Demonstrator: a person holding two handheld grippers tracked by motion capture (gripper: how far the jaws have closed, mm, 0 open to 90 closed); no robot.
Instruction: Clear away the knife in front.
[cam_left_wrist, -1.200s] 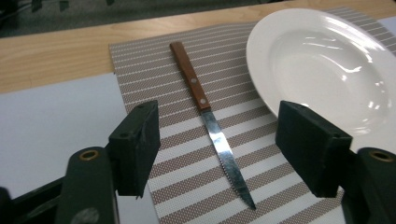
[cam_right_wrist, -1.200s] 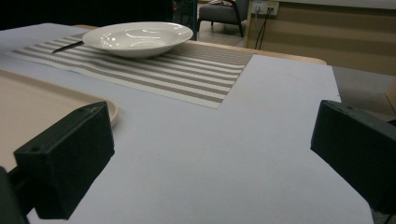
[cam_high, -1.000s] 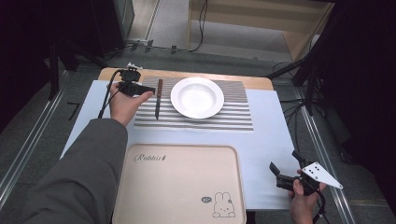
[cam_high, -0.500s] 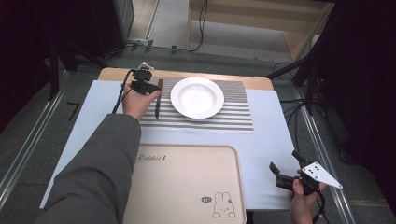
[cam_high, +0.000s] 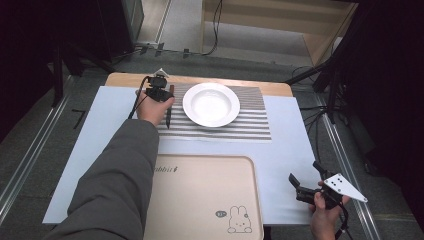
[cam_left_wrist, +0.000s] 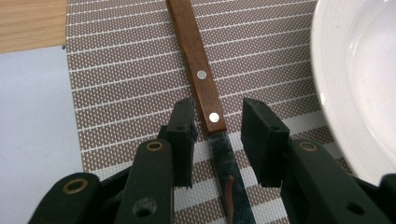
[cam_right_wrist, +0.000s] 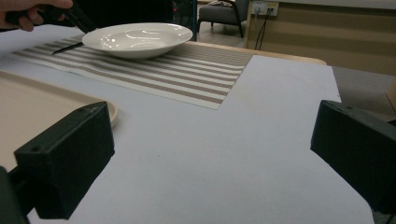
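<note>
Across to the knife (cam_left_wrist: 205, 100) goes the left gripper (cam_left_wrist: 217, 133), jaws open astride it, nothing grasped; right gripper (cam_high: 306, 186) idles, open, empty.

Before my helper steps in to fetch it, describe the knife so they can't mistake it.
Find the striped placemat at the table's far side. Left of the white plate lies the knife, between the left tool's open jaws. It alone is slim, with a riveted brown wooden handle and dark blade.

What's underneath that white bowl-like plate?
The round white ceramic plate sits on a brown-and-white striped woven placemat, which lies on a white sheet. The mat's part directly beneath the plate is covered.
</note>
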